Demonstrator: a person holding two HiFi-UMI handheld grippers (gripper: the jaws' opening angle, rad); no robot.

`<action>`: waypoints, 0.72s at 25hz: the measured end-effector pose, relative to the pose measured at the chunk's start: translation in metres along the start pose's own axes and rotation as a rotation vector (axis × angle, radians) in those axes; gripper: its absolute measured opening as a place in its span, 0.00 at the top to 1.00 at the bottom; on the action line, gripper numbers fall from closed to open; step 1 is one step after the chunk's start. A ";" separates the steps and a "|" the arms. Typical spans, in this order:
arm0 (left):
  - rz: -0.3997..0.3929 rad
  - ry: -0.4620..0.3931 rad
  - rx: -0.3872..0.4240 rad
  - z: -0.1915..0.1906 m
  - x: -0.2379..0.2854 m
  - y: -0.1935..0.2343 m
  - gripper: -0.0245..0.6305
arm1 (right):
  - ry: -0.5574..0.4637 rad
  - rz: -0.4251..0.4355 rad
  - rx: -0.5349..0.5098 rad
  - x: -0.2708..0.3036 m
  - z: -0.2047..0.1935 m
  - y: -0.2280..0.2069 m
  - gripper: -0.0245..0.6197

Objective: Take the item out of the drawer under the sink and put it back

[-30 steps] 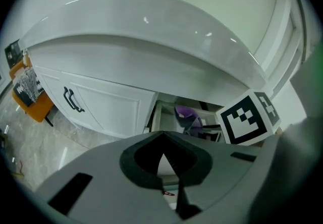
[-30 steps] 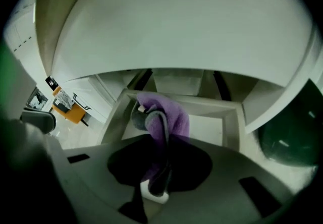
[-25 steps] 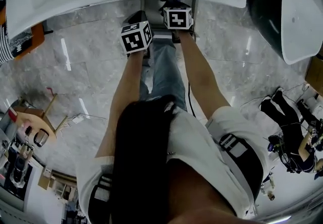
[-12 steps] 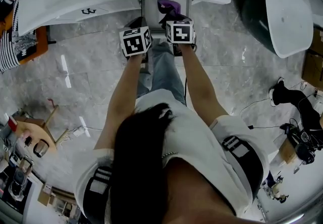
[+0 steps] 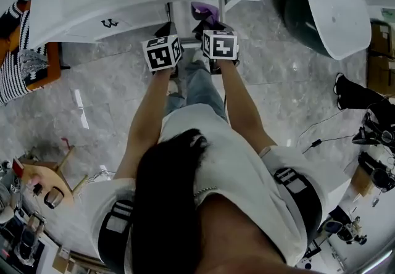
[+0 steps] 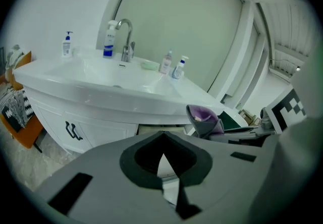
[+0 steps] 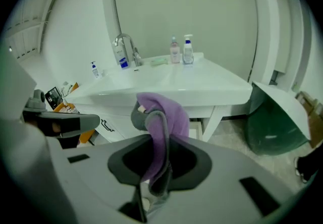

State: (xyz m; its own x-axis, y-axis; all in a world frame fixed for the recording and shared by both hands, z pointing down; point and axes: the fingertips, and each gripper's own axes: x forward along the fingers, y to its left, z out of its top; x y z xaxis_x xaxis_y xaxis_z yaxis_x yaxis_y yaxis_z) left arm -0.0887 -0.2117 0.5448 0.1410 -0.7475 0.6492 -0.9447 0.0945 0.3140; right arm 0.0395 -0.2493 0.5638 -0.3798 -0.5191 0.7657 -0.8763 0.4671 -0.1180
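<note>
While you hold the purple item point(image 7: 162, 117) up in front of the sink point(image 7: 202, 84), your right gripper point(image 7: 154, 180) has its fingers clamped on the item's lower end. The rest of it rises out of the fingers and arches over toward the basin, so its long axis runs roughly along the fingers rather than across them. What the item is I cannot say for sure: soft, purple, with a grey edge.

Your left gripper point(image 6: 164, 167) sits just beside the right one, fingers pressed together with nothing between them.

From the head view, the item hangs right over the open drawer point(image 5: 199, 7) that juts out beneath the sink's front edge. The drawer therefore lies ahead of and below the right fingers, almost in line with where they point. The right hand, already carrying the item, is the one placed for the return. I judge that going back in calls mostly for a lowering and a slight push forward, item tip first. Watch that the arched top clears the sink's underside. The empty left hand looks free to shut the drawer afterwards.
</note>
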 end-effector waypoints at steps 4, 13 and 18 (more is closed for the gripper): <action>-0.034 -0.055 0.005 0.013 -0.022 -0.011 0.96 | -0.071 -0.005 -0.013 -0.028 0.011 0.006 0.83; -0.095 -0.182 0.122 0.056 -0.061 -0.033 0.96 | -0.298 -0.033 -0.090 -0.084 0.051 0.024 0.83; -0.103 -0.230 0.119 0.064 -0.080 -0.045 0.96 | -0.390 -0.043 -0.139 -0.111 0.070 0.030 0.83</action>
State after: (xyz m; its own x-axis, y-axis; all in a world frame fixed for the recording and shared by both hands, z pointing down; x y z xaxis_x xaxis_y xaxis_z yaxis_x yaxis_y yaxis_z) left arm -0.0765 -0.1982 0.4344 0.1796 -0.8802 0.4392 -0.9590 -0.0572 0.2775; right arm 0.0342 -0.2278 0.4313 -0.4506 -0.7600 0.4683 -0.8556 0.5174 0.0163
